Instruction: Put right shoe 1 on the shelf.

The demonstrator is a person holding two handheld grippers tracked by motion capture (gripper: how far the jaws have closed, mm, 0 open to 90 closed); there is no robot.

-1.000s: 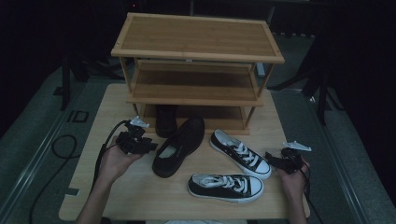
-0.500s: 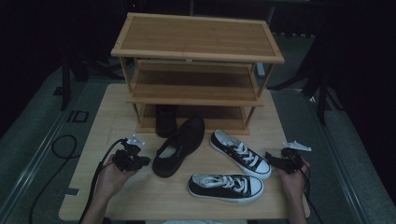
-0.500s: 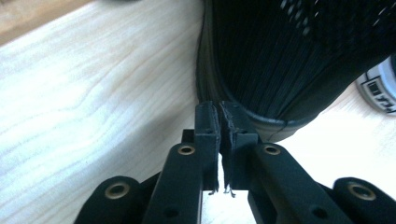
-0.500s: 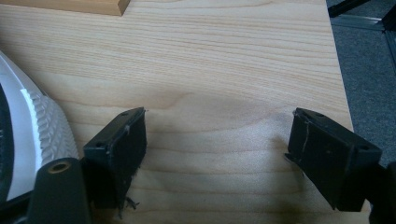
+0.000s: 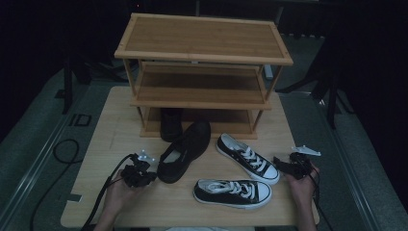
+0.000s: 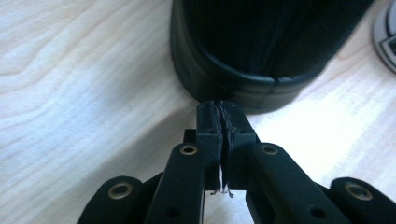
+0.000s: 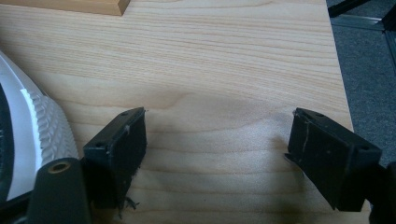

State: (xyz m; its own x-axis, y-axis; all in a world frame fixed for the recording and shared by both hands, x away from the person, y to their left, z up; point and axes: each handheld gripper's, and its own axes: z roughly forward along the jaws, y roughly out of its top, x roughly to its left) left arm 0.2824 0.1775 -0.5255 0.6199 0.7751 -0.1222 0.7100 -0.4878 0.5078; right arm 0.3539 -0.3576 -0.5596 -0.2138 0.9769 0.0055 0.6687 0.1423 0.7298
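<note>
Biggest first: the table (image 5: 115, 125) carries a three-shelf wooden rack (image 5: 202, 53) at its 12 o'clock end, and the job looks like shelving shoes on it. The black shoe (image 5: 185, 149) is my target. It lies mid-table, toe twd 1 o'clock by the rack's foot and heel twd 7. Two black-and-white sneakers sit to its right, one (image 5: 248, 158) at approx 3 o'clock of it, the other (image 5: 233, 192) at 5 and nearer me. My left tongs (image 5: 150, 176) are at the table's 8 o'clock, low on the wood, and have just been closing. In the left gripper view the pads are together w/ nothing between them, tips (image 6: 223, 109) right at the heel of the black shoe (image 6: 261, 46). I can't tell if they touch it. My right tongs (image 5: 279, 162) wait at 4 o'clock, spread wide over bare wood (image 7: 217, 135), w/ a sneaker's white toe (image 7: 42, 126) at their 9. So I'd call this the approach, no grip yet. Next I'd prob. need to reopen the left pair, get one pad inside the heel collar, clamp, then lift twd a shelf. Hard to read: a dark shoe (image 5: 171, 122) on the bottom shelf is mostly in shadow, and the black shoe's front is cut off in the left gripper view.
</note>
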